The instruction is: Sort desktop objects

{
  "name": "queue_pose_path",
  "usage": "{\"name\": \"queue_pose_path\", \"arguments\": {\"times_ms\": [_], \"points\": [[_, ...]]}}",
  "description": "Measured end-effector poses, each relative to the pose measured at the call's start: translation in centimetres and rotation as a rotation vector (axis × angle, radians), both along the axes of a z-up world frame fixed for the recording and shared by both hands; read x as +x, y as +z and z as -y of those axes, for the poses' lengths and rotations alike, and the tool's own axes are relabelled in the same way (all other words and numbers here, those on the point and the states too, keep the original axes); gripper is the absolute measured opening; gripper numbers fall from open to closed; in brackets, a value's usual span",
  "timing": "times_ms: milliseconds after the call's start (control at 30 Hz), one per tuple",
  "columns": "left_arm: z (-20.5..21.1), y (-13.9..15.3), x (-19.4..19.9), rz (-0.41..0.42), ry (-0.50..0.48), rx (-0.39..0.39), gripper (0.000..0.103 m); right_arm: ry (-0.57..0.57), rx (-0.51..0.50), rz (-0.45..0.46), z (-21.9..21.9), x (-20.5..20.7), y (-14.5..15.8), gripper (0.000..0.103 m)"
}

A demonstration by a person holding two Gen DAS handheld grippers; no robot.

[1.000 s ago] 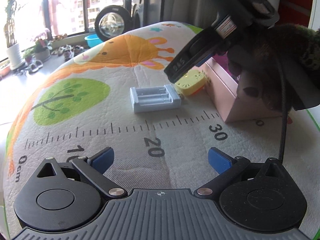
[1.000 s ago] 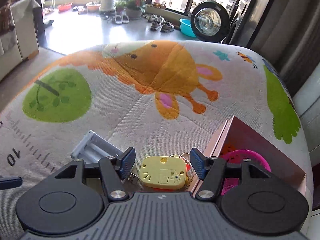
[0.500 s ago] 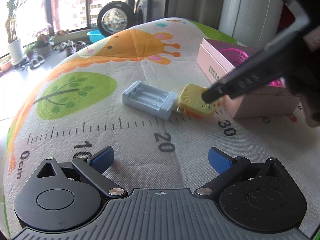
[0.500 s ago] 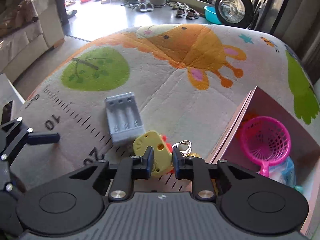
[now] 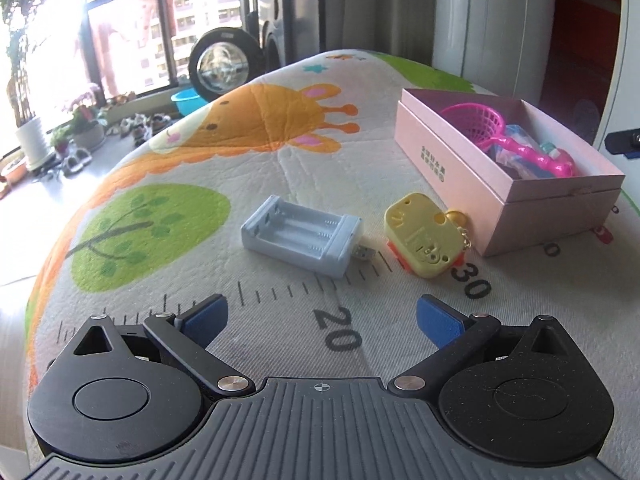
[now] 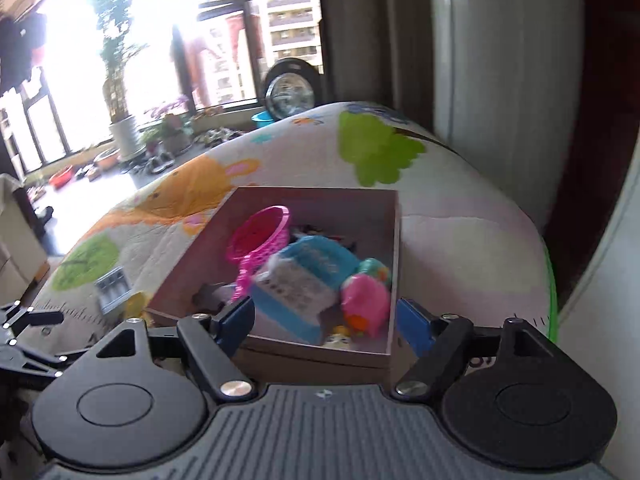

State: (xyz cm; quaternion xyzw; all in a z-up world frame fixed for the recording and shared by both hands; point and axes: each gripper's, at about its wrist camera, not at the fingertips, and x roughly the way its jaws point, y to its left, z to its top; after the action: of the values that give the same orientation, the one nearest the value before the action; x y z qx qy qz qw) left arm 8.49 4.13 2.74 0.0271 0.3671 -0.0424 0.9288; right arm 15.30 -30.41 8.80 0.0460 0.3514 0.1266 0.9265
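The yellow plastic animal-shaped keychain toy (image 5: 423, 236) lies flat on the table's cartoon-printed quilted mat (image 5: 280, 168), just beside the near wall of the open pink cardboard box (image 5: 448, 160), with its small gold ring toward the box. To its left, close by, rests the pale blue plastic battery holder (image 5: 302, 236), its empty slots facing up and a small metal plug sticking out toward the toy. Inside the box lie a pink plastic net scoop (image 6: 260, 236), a blue packet (image 6: 308, 280) and a pink-and-teal round toy (image 6: 366, 300). The right gripper (image 6: 326, 320) hangs over the box's near edge with its blue-padded jaws opening and nothing gripped between them. The left gripper (image 5: 322, 318) hovers low over the mat's printed ruler marks, jaws spread wide and empty, short of both loose items.
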Motion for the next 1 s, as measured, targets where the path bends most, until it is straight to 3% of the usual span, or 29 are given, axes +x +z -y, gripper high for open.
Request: {"name": "queue_pose_path", "arguments": {"times_ms": [100,200,333,433,533,667,767,833,1000], "points": [[0.2,0.3,0.2,-0.006,-0.004,-0.021,0.103,-0.014,0.101,-0.058,0.3,2.0,-2.2,0.079],[0.3,0.2,0.0,0.0,-0.014,0.017,0.103,-0.025,0.073,-0.02,-1.5,3.3,-2.8,0.08],[-0.1,-0.1,0.4,-0.006,0.005,0.046,0.103,0.041,0.132,-0.01,-3.2,5.2,-3.4,0.079],[-0.5,-0.4,0.5,-0.014,0.031,0.049,0.103,0.067,-0.052,0.16,-6.1,2.7,-1.9,0.077],[-0.7,-0.8,0.2,-0.028,0.034,0.053,0.103,0.233,-0.167,0.293,-8.8,-1.9,-0.2,0.077],[-0.9,-1.3,-0.6,-0.02,0.074,0.082,0.103,0.489,-0.26,0.285,-12.7,-6.1,0.4,0.075],[-1.6,-1.3,-1.1,-0.019,0.108,0.097,0.103,0.628,-0.405,0.28,-17.0,-7.5,-1.5,0.064],[-1.9,-1.1,-1.8,-0.025,0.1,0.11,0.103,0.69,-0.508,0.31,-19.7,-7.8,-3.0,0.054],[-3.1,-0.9,-3.5,-0.033,0.093,0.102,0.103,0.732,-0.605,0.339,-24.0,-6.7,-5.2,0.054]]}}
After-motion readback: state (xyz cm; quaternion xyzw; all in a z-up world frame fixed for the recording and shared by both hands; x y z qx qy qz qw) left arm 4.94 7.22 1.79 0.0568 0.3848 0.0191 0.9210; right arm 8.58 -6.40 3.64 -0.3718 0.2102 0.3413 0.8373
